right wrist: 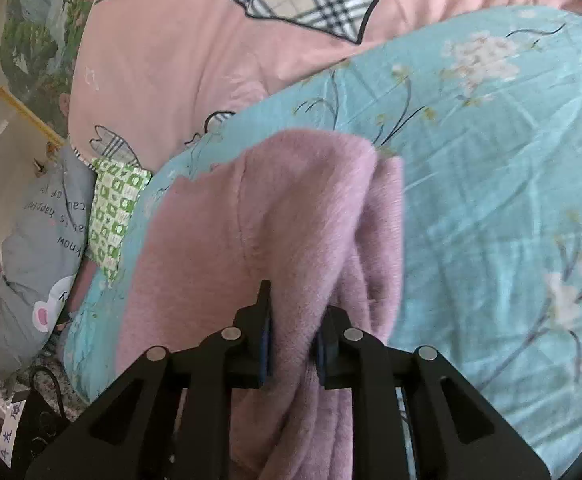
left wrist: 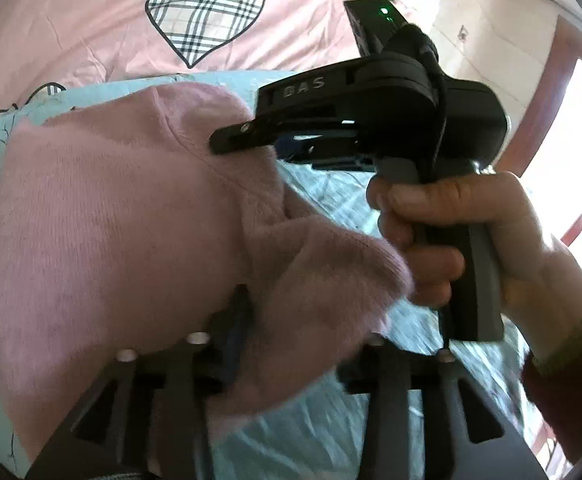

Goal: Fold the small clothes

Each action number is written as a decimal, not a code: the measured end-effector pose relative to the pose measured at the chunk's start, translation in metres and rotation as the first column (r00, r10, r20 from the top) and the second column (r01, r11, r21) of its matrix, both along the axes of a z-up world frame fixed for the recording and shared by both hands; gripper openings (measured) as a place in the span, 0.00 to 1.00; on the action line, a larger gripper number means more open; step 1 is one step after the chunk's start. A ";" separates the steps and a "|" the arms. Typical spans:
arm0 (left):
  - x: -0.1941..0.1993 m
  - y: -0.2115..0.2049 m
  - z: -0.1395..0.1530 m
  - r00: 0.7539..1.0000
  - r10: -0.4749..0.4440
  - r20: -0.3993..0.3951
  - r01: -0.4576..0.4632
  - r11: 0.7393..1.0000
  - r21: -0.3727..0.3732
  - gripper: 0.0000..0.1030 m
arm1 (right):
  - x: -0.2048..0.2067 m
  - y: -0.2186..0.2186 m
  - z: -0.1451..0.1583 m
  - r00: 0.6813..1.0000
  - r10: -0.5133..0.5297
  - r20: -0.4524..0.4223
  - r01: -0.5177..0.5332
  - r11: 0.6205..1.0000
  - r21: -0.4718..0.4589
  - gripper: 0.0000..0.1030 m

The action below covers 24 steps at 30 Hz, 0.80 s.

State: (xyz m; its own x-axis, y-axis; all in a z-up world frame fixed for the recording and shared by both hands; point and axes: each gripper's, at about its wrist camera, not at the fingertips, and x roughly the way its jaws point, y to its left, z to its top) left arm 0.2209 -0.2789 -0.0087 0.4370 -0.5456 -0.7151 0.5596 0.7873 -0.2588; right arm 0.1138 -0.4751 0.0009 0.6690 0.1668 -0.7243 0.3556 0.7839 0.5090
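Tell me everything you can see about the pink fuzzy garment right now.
The pink knit garment looks soft and fuzzy, with a stitched seam across it. It is bunched and partly lifted over the blue floral quilt. The right claw pinches a fold of it; the left claw grips another part. What kind of garment it is is unclear.
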 end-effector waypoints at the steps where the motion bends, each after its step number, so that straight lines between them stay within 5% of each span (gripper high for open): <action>1: -0.006 0.005 0.004 1.000 -0.004 -0.002 0.004 1.000 -0.004 0.46 | -0.006 0.000 0.003 1.000 -0.012 0.005 0.012 1.000 -0.007 0.23; 4: -0.025 0.024 0.016 1.000 -0.023 -0.011 0.022 0.999 -0.033 0.54 | -0.021 0.001 0.012 0.999 -0.047 0.016 0.048 0.998 -0.031 0.35; 6: -0.034 0.040 0.024 1.000 -0.007 -0.005 0.007 0.999 -0.050 0.58 | -0.032 0.004 0.015 0.998 -0.063 0.030 0.064 0.998 -0.029 0.59; 7: -0.036 0.049 0.028 1.000 0.003 -0.005 -0.003 0.998 -0.058 0.60 | -0.037 0.005 0.016 0.997 -0.064 0.036 0.065 0.998 -0.025 0.62; 15: -0.011 0.121 0.042 0.984 0.175 -0.022 -0.176 0.982 -0.074 0.75 | -0.048 0.021 0.007 0.999 -0.040 0.010 0.040 0.999 -0.021 0.73; 24: 0.065 0.167 0.018 0.931 0.301 -0.209 -0.329 0.937 -0.116 0.77 | -0.022 0.018 -0.005 0.999 -0.002 -0.040 0.002 1.000 -0.022 0.80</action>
